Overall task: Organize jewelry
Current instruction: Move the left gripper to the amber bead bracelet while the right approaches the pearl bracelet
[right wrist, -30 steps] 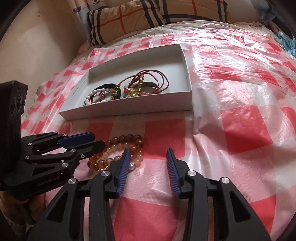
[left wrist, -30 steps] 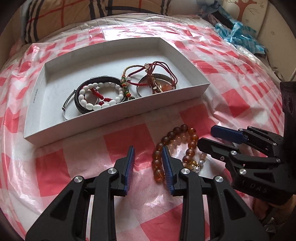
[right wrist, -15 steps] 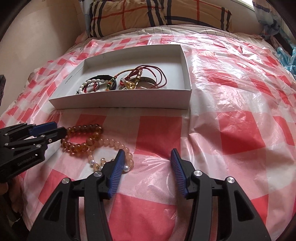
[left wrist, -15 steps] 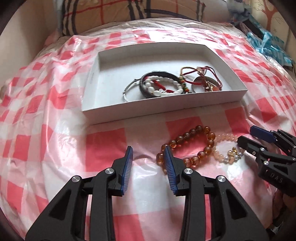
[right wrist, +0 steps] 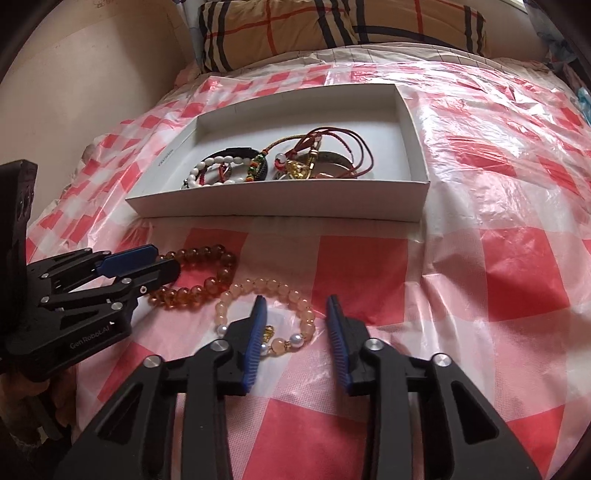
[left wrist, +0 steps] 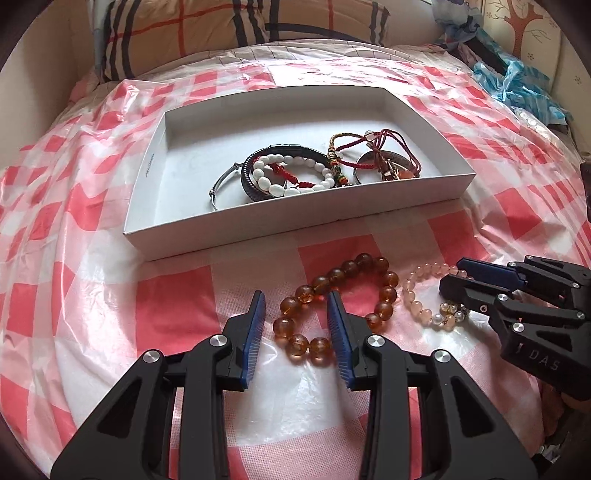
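Two handheld grippers reach over a bed covered with a red-and-white checked plastic sheet (left wrist: 92,332).

Nearest, in the left wrist view, the left gripper (left wrist: 297,328) has its blue-padded jaws part open. They straddle the near left side of an amber bracelet (left wrist: 334,306) that lies flat on the sheet. The pads do not press the beads, so nothing is held.

In the right wrist view, the right gripper (right wrist: 295,328) points down at a pink bracelet (right wrist: 266,310) just right of the amber bracelet (right wrist: 195,275). Its jaws are closing. The bracelet's near side, with white pearls and a small gold charm, sits between them, and the left pad is at the beads. The right pad stands clear of them, so it has no grip.

The two bracelets lie side by side, near each other; whether they touch is unclear. Each gripper shows in the other's view: the right gripper (left wrist: 452,278) at the pink bracelet (left wrist: 424,299), the left gripper (right wrist: 162,262) at the amber one.

Beyond the bracelets sits a shallow white box (left wrist: 147,173), its long side facing the grippers. Inside, toward its near right part, lies a tangle of jewelry: a white bead bracelet (left wrist: 291,177), a dark braided band, a thin silver bangle (left wrist: 221,184), and red cords (left wrist: 391,147).

Farthest back, a tan plaid pillow (left wrist: 221,33) lies at the head of the bed. A crumpled blue bag (left wrist: 517,81) sits at the far right.
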{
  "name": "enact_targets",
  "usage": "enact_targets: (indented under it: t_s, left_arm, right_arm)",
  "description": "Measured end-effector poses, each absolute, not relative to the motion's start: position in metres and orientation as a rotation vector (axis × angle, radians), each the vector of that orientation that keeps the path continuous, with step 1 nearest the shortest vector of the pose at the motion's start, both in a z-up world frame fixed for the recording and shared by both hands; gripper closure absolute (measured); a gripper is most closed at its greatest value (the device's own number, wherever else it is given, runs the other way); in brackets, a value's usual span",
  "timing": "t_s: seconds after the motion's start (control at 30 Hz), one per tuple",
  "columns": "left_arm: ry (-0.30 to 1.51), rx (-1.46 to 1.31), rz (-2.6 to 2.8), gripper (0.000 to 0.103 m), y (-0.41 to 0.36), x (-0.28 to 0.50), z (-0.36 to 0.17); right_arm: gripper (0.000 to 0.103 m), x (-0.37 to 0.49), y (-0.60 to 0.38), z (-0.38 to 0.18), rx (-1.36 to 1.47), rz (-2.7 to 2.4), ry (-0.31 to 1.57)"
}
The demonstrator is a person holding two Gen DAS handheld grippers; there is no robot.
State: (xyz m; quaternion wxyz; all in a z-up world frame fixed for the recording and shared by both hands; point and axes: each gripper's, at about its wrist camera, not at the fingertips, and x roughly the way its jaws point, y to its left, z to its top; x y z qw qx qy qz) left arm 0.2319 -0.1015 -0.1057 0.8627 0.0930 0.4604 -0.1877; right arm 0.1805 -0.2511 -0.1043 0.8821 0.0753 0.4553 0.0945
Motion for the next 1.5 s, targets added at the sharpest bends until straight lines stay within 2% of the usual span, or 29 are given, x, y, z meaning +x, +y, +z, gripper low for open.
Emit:
enact_targets:
  t_s: [0.03, 0.07, 0.13, 0.3, 0.37, 0.53, 0.63, 1.07, 1.17, 1.3, 1.5]
  left_arm:
    - [0.968, 0.197, -0.397, 0.083, -0.102, 0.231, -0.106]
    - [0.97, 0.195, -0.401, 0.089, -0.101, 0.23, -0.107]
    - [0.969, 0.18, -0.409, 0.092, -0.099, 0.228, -0.107]
    - [0.984, 0.171, -0.417, 0.092, -0.099, 0.228, -0.11]
    - [0.986, 0.158, -0.431, 0.092, -0.097, 0.228, -0.109]
    - [0.994, 0.058, -0.431, 0.092, -0.08, 0.228, -0.107]
    - [0.999, 0.033, -0.434, 0.092, -0.076, 0.229, -0.107]
    - [1.02, 0.078, -0.431, 0.088, -0.085, 0.23, -0.112]
    - [1.021, 0.084, -0.433, 0.087, -0.086, 0.23, -0.113]
    - [1.021, 0.09, -0.437, 0.085, -0.088, 0.229, -0.113]
    - [1.018, 0.092, -0.448, 0.081, -0.089, 0.228, -0.114]
  right_arm:
    - [0.086, 0.179, -0.246, -0.103, 0.133, 0.217, 0.943]
    - [0.088, 0.178, -0.243, -0.101, 0.114, 0.231, 0.94]
    - [0.089, 0.179, -0.242, -0.102, 0.107, 0.21, 0.948]
    - [0.088, 0.185, -0.244, -0.108, 0.098, 0.168, 0.986]
    - [0.092, 0.185, -0.24, -0.107, 0.09, 0.201, 0.987]
    - [0.094, 0.176, -0.272, -0.103, 0.413, 0.272, 0.932]
    - [0.094, 0.17, -0.283, -0.1, 0.497, 0.275, 0.888]
    - [0.091, 0.181, -0.268, -0.114, 0.399, 0.242, 0.999]
    - [0.084, 0.182, -0.262, -0.114, 0.364, 0.248, 1.007]
    - [0.069, 0.184, -0.249, -0.111, 0.286, 0.257, 1.01]
    - [0.07, 0.184, -0.247, -0.112, 0.271, 0.25, 1.002]
